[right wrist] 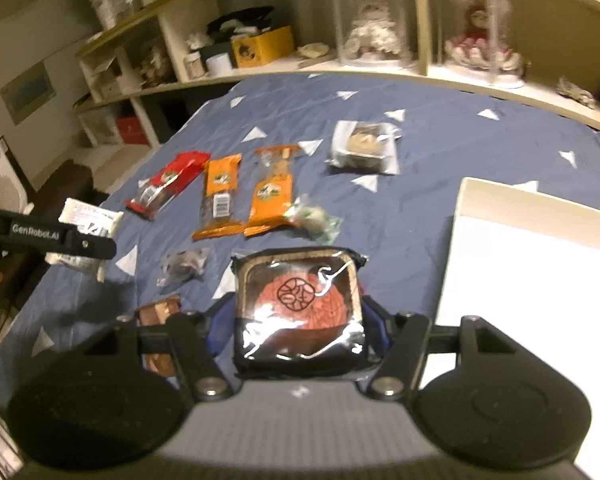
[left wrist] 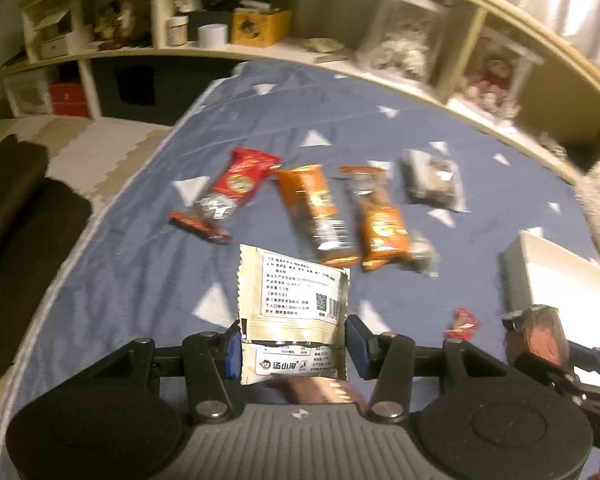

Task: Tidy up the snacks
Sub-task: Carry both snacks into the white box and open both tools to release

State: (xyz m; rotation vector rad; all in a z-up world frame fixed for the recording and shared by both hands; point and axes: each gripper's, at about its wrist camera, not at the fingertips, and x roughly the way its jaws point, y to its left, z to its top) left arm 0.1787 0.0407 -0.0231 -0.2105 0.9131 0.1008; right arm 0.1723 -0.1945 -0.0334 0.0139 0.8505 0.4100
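My left gripper [left wrist: 294, 346] is shut on a beige snack sachet [left wrist: 294, 300] with printed text, held above the blue cloth; it also shows in the right wrist view [right wrist: 86, 220]. My right gripper [right wrist: 298, 320] is shut on a wrapped red round cake in a black tray [right wrist: 298, 308], beside the white box [right wrist: 532, 272]. On the cloth lie a red packet [right wrist: 166, 188], two orange packets [right wrist: 220, 200] [right wrist: 274, 192], a clear-wrapped pastry [right wrist: 364, 146], a small green-white candy [right wrist: 314, 218] and a small dark wrapped sweet [right wrist: 184, 266].
The blue cloth with white triangles [right wrist: 440, 152] covers the table. Cream shelves [right wrist: 340, 68] with dolls in clear cases, a yellow box and jars run along the far side. A brown wrapped snack [right wrist: 158, 312] lies by my right gripper's left finger. A small red candy [left wrist: 462, 322] lies near the white box [left wrist: 560, 276].
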